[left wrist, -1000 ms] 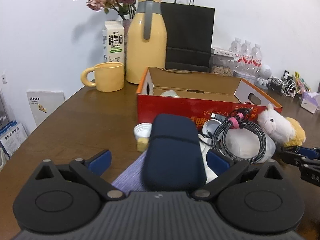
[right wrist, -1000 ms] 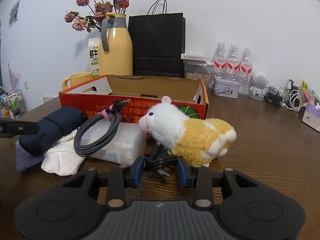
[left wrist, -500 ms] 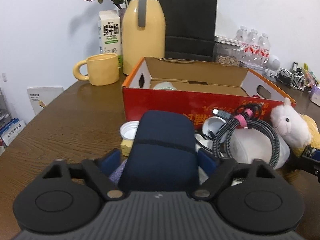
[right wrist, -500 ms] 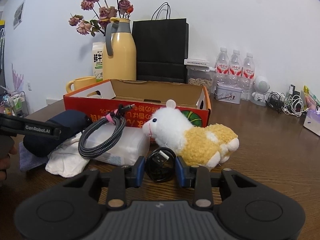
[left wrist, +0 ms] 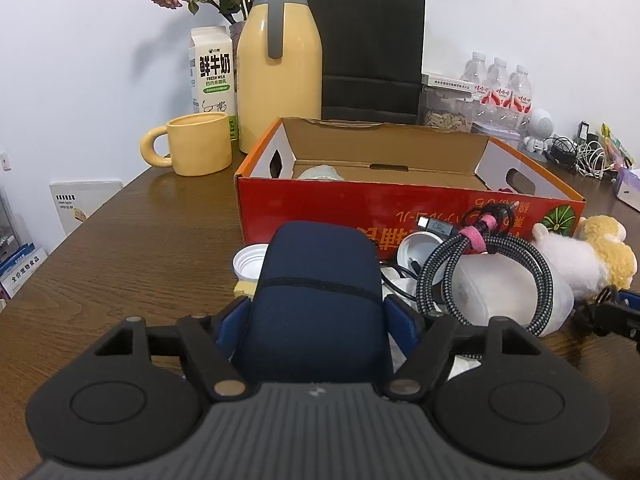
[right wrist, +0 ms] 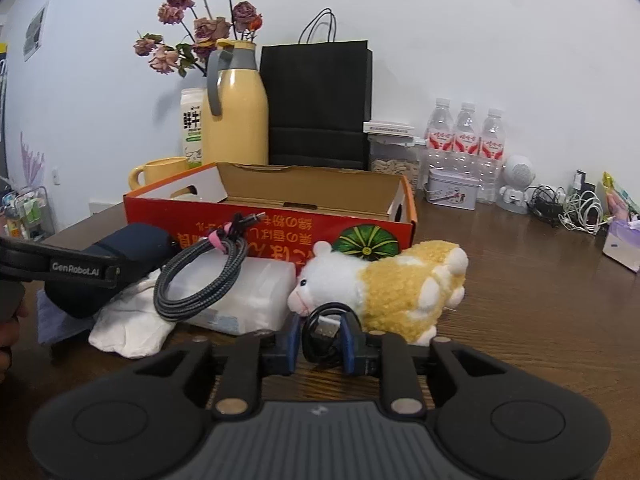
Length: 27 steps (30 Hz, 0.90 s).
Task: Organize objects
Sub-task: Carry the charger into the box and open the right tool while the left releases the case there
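My left gripper (left wrist: 316,320) is shut on a dark navy pouch (left wrist: 316,296), held above the table in front of the open red cardboard box (left wrist: 360,210). The pouch also shows in the right wrist view (right wrist: 116,268). My right gripper (right wrist: 322,338) is shut on a small coiled black USB cable (right wrist: 324,328), just in front of a white and yellow plush sheep (right wrist: 384,284). A grey braided cable coil (right wrist: 200,276) lies on a white packet (right wrist: 244,300) between the two grippers.
A yellow jug (left wrist: 280,68), yellow mug (left wrist: 196,144), milk carton (left wrist: 212,68), black paper bag (left wrist: 372,52) and water bottles (right wrist: 464,136) stand behind the box. White lids (left wrist: 248,260), cloth (right wrist: 128,320), tangled chargers (right wrist: 568,208) and a tissue box (right wrist: 622,248) lie about.
My left gripper closed on the navy pouch and lifted it. My right gripper closed on the small black cable and raised it off the table.
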Tool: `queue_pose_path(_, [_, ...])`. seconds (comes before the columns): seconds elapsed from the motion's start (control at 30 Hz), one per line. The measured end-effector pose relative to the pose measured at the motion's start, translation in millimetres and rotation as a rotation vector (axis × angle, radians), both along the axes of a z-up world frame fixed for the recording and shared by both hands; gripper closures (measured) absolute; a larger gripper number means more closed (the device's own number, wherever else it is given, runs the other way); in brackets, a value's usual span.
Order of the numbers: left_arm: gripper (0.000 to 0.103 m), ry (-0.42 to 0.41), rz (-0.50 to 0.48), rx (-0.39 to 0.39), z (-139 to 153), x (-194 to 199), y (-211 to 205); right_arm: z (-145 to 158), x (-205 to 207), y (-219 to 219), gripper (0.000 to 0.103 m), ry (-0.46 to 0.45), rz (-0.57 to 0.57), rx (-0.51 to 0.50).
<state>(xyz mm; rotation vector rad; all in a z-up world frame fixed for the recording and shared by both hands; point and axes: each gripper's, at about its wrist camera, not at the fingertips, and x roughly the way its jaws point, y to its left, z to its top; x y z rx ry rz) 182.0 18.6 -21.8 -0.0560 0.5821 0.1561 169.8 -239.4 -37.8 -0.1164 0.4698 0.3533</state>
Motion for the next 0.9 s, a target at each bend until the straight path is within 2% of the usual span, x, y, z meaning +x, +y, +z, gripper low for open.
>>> queue_pose_path(0.23, [0.027,0.018,-0.002,-0.001,-3,4,0,-6,15,-2,0.069,0.101,-0.013,0.004])
queue_pose_path(0.37, [0.034,0.002,-0.011,0.000,-2,1,0,-11,21,-5,0.071,0.153,-0.014,0.017])
queue_pose_path(0.53, [0.036,-0.028,-0.020,-0.015,1,-4,2,-8,13,-4,0.088,0.112,0.016,0.031])
queue_pose_path(0.67, [0.036,-0.065,-0.024,-0.012,7,-11,1,-5,5,-5,0.088,0.080,0.035,0.038])
queue_pose_path(0.9, [0.036,-0.124,-0.033,-0.015,30,-24,2,6,-10,-3,0.088,-0.031,0.054,0.021])
